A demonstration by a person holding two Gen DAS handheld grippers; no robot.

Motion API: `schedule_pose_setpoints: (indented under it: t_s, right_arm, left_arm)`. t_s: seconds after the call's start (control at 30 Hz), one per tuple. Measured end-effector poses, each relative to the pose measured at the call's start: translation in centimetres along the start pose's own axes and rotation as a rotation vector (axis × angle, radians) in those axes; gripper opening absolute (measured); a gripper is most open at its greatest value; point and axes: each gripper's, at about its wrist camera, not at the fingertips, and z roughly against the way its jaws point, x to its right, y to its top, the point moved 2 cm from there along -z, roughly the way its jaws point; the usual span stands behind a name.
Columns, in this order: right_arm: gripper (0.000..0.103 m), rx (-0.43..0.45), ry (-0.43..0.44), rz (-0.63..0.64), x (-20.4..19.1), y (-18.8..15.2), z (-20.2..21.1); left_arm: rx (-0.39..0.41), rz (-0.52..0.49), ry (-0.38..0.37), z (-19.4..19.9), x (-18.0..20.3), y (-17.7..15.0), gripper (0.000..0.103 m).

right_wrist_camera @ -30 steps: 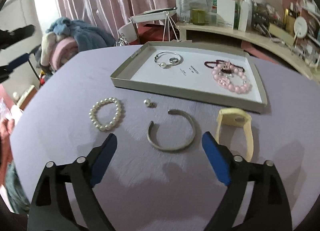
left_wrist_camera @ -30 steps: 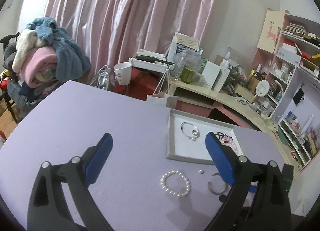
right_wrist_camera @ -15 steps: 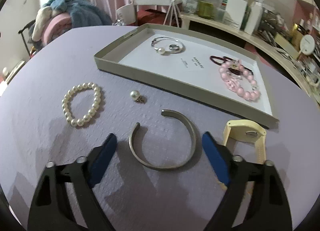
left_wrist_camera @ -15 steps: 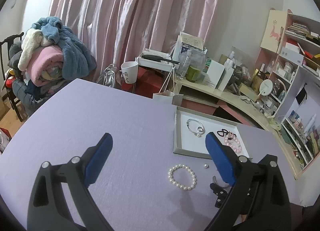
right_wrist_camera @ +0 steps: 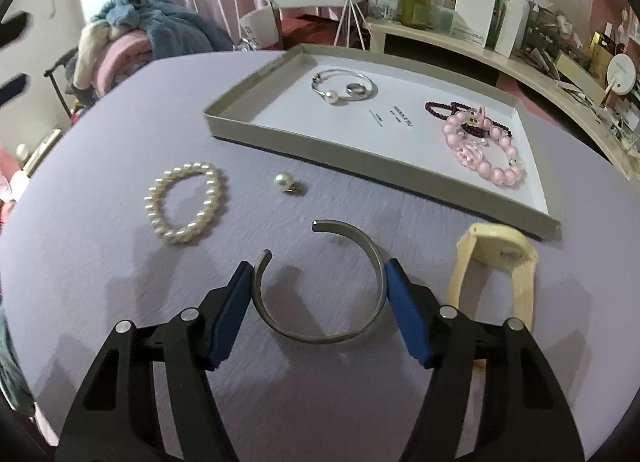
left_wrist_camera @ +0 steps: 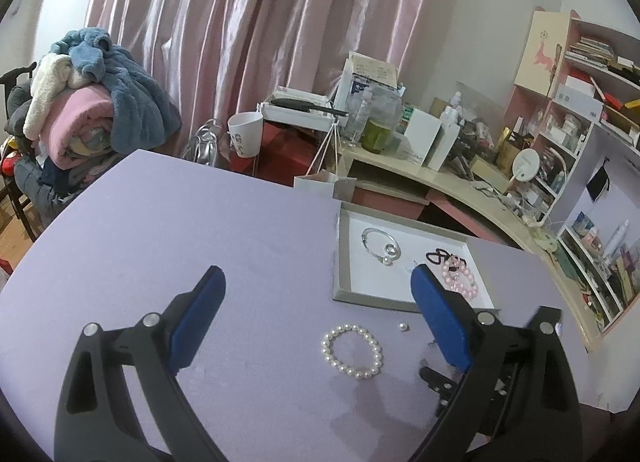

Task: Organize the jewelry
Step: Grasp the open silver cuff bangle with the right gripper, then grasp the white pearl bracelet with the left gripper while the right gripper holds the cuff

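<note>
A silver open cuff bangle (right_wrist_camera: 320,336) lies on the purple table. My right gripper (right_wrist_camera: 320,282) is low over it, open, with one blue finger on each side of the cuff, close to its edges. A white pearl bracelet (right_wrist_camera: 185,202) (left_wrist_camera: 352,350) and a loose pearl earring (right_wrist_camera: 285,182) (left_wrist_camera: 402,327) lie to the left. A cream clip-like piece (right_wrist_camera: 496,262) lies to the right. The grey tray (right_wrist_camera: 280,134) (left_wrist_camera: 340,262) holds a silver pearl bangle (right_wrist_camera: 342,88), a dark bead strand (right_wrist_camera: 440,108) and a pink bead bracelet (right_wrist_camera: 484,150). My left gripper (left_wrist_camera: 316,294) is open and empty, raised above the table.
A pile of blankets (left_wrist_camera: 88,102) sits on a chair at the left. A cluttered desk (left_wrist_camera: 440,178) and shelves (left_wrist_camera: 580,134) stand behind the table. A white mug (left_wrist_camera: 245,134) stands beyond the table's far edge.
My right gripper has moved forward and down, and its fingers have narrowed until they flank the silver cuff. My left gripper has shifted slightly, so the tray and pearls sit a little differently in its view.
</note>
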Motion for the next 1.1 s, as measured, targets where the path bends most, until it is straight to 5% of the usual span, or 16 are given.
schedule_pose_setpoints:
  t_s: [0.27, 0.63, 0.87, 1.1]
  right_arm:
    - [0.068, 0.085, 0.030, -0.101, 1.5, -1.6, 5.0]
    - [0.068, 0.204, -0.067, -0.258, 6.4, -1.5, 9.1]
    - [0.068, 0.239, -0.101, -0.298, 7.8, -1.1, 9.9]
    - [0.068, 0.244, -0.118, -0.323, 8.5, -1.1, 10.1]
  left_arm:
    - [-0.062, -0.046, -0.019, -2.8, 1.2, -2.0, 0.094]
    - [-0.151, -0.137, -0.032, -7.1, 2.6, -4.9, 0.093]
    - [-0.275, -0.184, 0.000, -11.9, 2.6, -6.8, 0.048]
    - [-0.312, -0.240, 0.020, -13.7, 3.1, -8.0, 0.024]
